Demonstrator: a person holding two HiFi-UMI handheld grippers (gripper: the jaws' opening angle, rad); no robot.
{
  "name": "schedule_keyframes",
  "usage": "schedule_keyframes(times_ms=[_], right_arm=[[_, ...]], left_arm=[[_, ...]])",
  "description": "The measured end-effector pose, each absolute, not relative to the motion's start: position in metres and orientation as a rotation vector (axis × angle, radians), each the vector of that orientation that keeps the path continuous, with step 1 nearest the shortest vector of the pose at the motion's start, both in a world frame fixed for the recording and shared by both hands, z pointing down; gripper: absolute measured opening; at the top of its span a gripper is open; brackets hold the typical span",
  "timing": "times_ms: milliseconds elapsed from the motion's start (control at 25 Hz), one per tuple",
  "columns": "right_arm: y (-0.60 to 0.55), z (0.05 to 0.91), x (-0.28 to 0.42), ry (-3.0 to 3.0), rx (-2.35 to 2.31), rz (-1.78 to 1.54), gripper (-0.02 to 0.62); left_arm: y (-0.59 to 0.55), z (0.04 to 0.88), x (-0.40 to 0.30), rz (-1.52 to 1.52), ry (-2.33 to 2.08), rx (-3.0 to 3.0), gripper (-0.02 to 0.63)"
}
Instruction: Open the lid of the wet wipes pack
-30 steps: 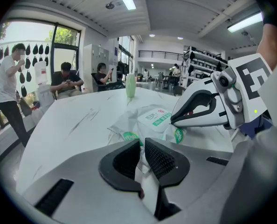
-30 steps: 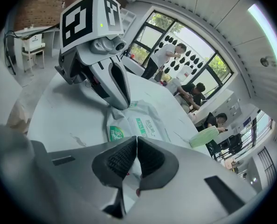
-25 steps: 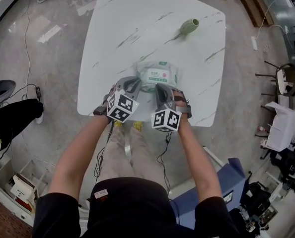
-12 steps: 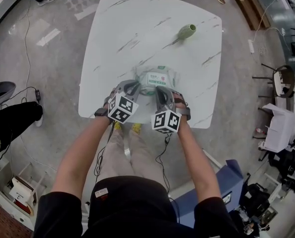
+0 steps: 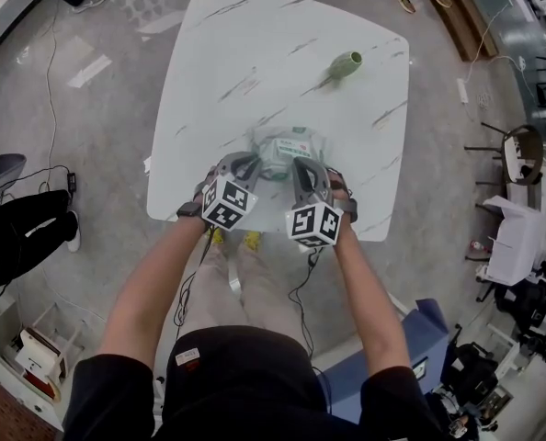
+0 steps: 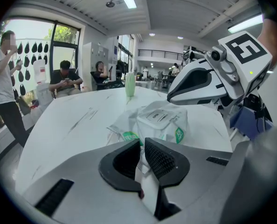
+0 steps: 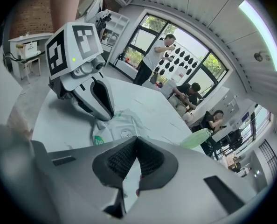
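Note:
The wet wipes pack (image 5: 290,148), white with green print, lies near the front of the white marble table (image 5: 255,53). Its flat white lid (image 6: 158,116) looks closed. My left gripper (image 5: 252,163) is shut on the pack's near left wrapper edge, and white film shows between its pads (image 6: 141,146). At the near right edge my right gripper (image 5: 301,165) is shut, seemingly pinching a thin fold of wrapper (image 7: 136,146). The pack (image 7: 117,127) bunches up between the two grippers, its near side lifted.
A green vase (image 5: 346,63) lies on its side at the far right of the table. Several people sit and stand beyond the table (image 6: 64,80). Chairs and cables are on the floor to the right (image 5: 521,154).
My right gripper has risen a little, lifting the pack's near right edge so the pack looks more bunched and tilted. The left gripper has kept still.

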State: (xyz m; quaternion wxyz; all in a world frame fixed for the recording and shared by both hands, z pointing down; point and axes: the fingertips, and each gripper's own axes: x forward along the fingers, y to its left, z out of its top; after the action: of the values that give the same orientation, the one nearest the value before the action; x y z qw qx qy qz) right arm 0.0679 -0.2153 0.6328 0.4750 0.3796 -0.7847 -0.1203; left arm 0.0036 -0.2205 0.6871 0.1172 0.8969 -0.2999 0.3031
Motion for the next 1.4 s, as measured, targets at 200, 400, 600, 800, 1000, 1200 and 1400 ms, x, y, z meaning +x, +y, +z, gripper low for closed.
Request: schedule_keyframes(times_ms=[200, 400, 600, 800, 1000, 1200, 1400], right_arm=[[-0.229, 0.620, 0.073, -1.936, 0.981, -0.269, 0.005], [-0.243, 0.614, 0.077, -1.995, 1.055, -0.152, 0.005], [-0.259, 0.612, 0.085, -2.122, 1.111, 0.096, 0.008], [-0.279, 0.613, 0.091, -2.230, 1.186, 0.370, 0.012], [-0.299, 0.624, 0.103, -2.262, 1.238, 0.602, 0.000], [-0.289, 0.661, 0.113, -2.183, 1.199, 0.689, 0.000], [-0.291, 0.672, 0.111, -2.163, 1.170, 0.796, 0.000]], left_arm=[[-0.220, 0.686, 0.004, 0.890, -0.881, 2.625, 0.052], [-0.220, 0.686, 0.002, 0.888, -0.883, 2.623, 0.052], [-0.221, 0.688, 0.004, 0.888, -0.886, 2.624, 0.052], [-0.220, 0.688, 0.002, 0.893, -0.881, 2.611, 0.052], [-0.221, 0.686, 0.003, 0.886, -0.888, 2.613, 0.052], [-0.222, 0.686, 0.004, 0.886, -0.891, 2.613, 0.052], [-0.222, 0.685, 0.002, 0.887, -0.892, 2.618, 0.052]])
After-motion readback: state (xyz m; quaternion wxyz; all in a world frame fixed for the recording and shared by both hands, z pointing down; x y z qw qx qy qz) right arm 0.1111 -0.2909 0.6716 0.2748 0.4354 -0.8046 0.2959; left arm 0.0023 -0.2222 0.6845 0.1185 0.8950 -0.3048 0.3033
